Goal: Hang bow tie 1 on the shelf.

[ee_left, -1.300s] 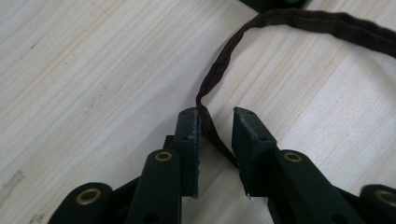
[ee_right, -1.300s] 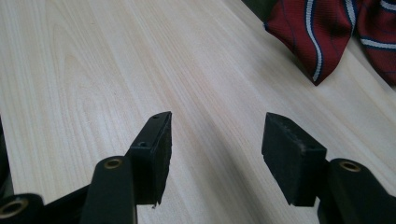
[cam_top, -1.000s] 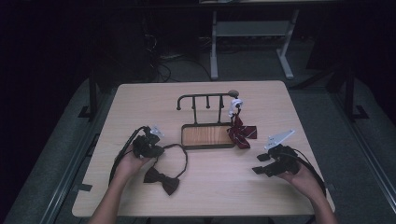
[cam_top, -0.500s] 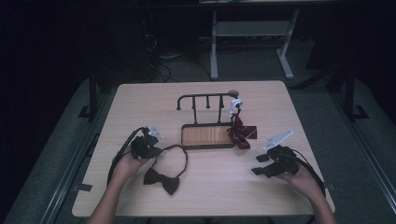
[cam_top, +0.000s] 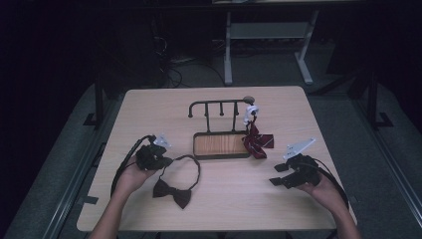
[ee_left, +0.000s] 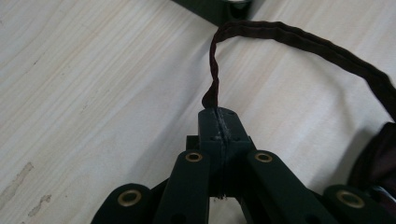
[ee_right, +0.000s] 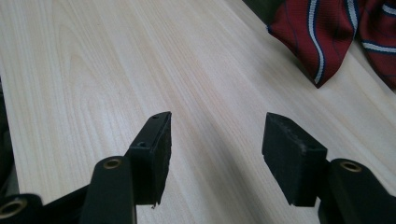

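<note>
**Strap pinched, bow resting on the worktop**

Your dark maroon fabric bow tie (cam_top: 171,192) lies on the pale wood-grain worktop (cam_top: 149,107) near its front edge, on your left side, and its thin neck strap (ee_left: 299,39) loops up and back toward the stand. Your left claw (cam_top: 166,161) is pressed together on that strap: in the left gripper view the jaws meet with the twisted band rising straight out from between their tips. The bow itself appears to rest on the worktop, apart from the claw.

Just beyond the loop stands the black metal hook rack with its wood-floored tray base (cam_top: 221,145), and a red striped bow tie (cam_top: 258,144) hangs from the rack's right end, draping onto the tray's right edge. Your right claw (cam_top: 280,175) is spread wide and holds nothing, low over the worktop at the right, near the striped tie.

The grip is the weak point, I'd judge. You hold a narrow, twisted band at the very tips, so a quick lift could let it slip through. The hanging bow may also swing and snag a neighbouring hook, or brush the striped tie and knock it off its hook.
</note>
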A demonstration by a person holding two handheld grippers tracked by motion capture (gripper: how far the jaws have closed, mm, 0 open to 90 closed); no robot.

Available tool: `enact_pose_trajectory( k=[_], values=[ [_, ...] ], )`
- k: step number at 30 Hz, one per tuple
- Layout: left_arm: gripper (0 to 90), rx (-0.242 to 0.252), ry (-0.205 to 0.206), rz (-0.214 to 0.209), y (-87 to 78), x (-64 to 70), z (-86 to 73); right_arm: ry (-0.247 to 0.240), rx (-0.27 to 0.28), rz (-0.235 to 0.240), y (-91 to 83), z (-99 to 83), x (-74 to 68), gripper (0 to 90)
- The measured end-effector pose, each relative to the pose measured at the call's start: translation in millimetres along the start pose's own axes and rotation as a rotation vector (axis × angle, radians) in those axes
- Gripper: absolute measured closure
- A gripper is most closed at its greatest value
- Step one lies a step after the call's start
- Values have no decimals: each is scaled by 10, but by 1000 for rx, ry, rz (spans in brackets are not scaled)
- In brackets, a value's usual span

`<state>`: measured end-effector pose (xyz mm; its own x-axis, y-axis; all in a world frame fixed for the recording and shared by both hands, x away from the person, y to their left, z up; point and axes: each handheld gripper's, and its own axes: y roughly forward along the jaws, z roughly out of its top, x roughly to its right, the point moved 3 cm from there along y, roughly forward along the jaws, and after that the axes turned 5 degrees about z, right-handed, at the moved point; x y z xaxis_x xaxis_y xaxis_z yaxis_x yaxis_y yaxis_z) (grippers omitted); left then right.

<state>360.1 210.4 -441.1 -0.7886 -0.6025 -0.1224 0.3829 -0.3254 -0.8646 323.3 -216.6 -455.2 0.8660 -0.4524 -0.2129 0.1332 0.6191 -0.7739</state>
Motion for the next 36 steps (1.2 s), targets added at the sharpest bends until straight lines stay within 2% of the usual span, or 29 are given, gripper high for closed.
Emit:
enact_pose_trajectory(
  k=[11,14,23,36],
  values=[
    [898,43,18,-6,-308,2,38,8,9,0,-19,-9,18,421],
    [898,54,18,-12,-349,8,53,13,9,3,-21,-12,18,421],
    [899,55,62,-11,-480,52,152,9,7,2,-17,-21,32,420],
    [899,61,86,-12,-643,66,219,23,6,7,-14,-34,56,411]
  ],
)
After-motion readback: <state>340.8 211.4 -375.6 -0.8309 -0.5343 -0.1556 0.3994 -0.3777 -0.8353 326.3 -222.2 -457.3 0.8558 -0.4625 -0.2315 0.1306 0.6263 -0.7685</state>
